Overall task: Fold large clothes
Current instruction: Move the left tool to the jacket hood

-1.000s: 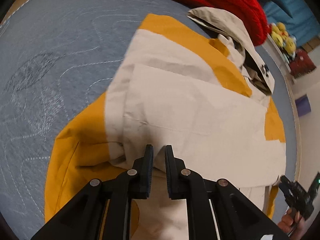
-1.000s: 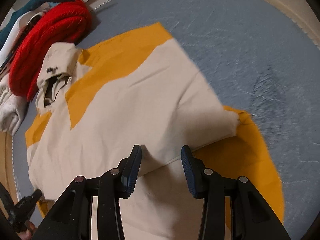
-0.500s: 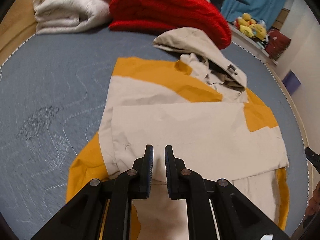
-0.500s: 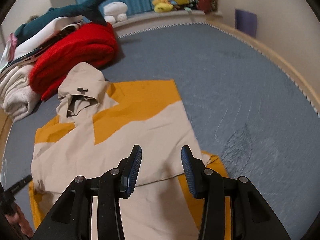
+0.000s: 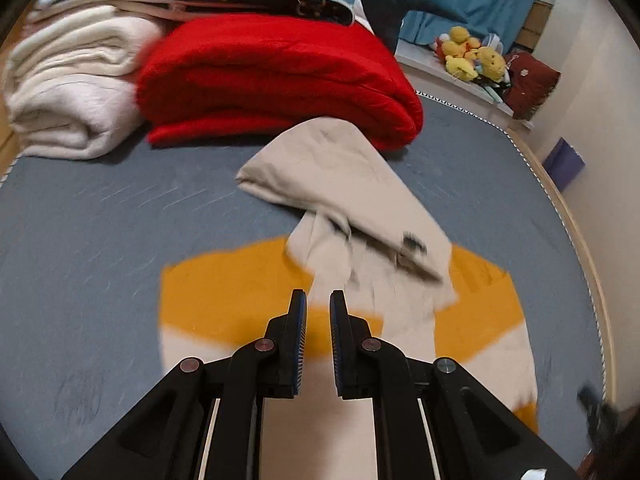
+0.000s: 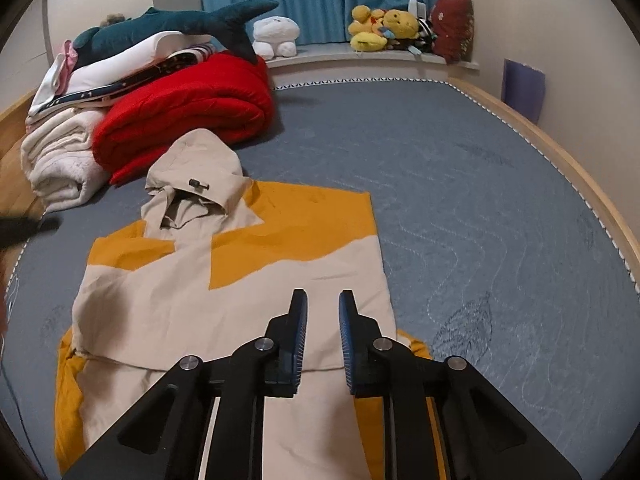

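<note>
A beige and orange hooded jacket (image 6: 224, 292) lies flat on the grey-blue bed, sleeves folded in over the body, hood (image 6: 196, 164) pointing at the far pile. In the left wrist view the same jacket (image 5: 400, 340) is motion-blurred, with its hood (image 5: 340, 172) just ahead. My left gripper (image 5: 318, 300) hovers above the orange shoulder band, jaws almost together with nothing between them. My right gripper (image 6: 323, 300) hangs above the jacket's lower right part; its jaws are closing and stand a little apart, empty.
A folded red blanket (image 6: 188, 112) and a rolled white blanket (image 6: 60, 164) sit beyond the hood, with a shark plush (image 6: 180, 24) on top. Plush toys (image 6: 384, 28) line the window ledge. The wooden bed rim (image 6: 560, 152) curves along the right.
Both grippers have lifted away from the jacket, so more of the room shows. The left one has swung toward the hood. The right jaws have narrowed.
</note>
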Action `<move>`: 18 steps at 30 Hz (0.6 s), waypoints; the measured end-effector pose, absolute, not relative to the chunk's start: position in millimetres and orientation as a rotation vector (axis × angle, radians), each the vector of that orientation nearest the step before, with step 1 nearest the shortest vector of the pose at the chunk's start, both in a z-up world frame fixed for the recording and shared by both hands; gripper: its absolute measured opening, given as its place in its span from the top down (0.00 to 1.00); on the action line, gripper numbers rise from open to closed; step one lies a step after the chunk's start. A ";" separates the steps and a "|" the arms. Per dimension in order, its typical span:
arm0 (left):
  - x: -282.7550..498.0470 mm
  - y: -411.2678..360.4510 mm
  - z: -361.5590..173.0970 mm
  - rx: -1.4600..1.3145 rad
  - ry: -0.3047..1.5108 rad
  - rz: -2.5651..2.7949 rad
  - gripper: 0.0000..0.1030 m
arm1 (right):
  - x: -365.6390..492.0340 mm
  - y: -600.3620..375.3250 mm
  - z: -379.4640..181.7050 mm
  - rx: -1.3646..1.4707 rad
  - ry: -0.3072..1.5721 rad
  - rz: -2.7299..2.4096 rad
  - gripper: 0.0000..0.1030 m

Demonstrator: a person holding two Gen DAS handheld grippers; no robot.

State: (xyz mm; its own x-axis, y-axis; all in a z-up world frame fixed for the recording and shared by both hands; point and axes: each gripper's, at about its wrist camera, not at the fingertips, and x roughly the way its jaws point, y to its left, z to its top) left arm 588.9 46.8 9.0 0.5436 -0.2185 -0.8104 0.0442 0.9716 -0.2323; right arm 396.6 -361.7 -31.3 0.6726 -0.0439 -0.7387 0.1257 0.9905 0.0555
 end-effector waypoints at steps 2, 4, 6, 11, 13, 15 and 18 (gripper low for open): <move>637.9 46.2 -2.2 -0.220 1.010 -0.126 0.90 | 398.7 -362.2 -30.4 0.105 0.830 -0.098 0.84; 673.1 50.2 -14.8 -0.278 1.037 -0.125 0.90 | 402.3 -362.7 -30.7 0.117 0.837 -0.090 0.83; 704.3 54.2 -30.4 -0.346 1.069 -0.124 0.90 | 405.8 -364.1 -33.4 0.125 0.848 -0.084 0.83; 765.3 68.7 -81.2 -0.557 1.171 -0.093 0.71 | 416.2 -369.8 -50.3 0.152 0.901 -0.082 0.83; 778.4 74.3 -91.4 -0.601 1.176 -0.064 0.67 | 420.1 -371.6 -57.0 0.160 0.918 -0.088 0.83; 789.3 79.9 -102.2 -0.657 1.176 -0.047 0.67 | 422.5 -370.6 -60.8 0.158 0.927 -0.085 0.83; 797.6 80.5 -113.7 -0.673 1.180 -0.016 0.70 | 426.1 -368.9 -66.2 0.161 0.939 -0.073 0.83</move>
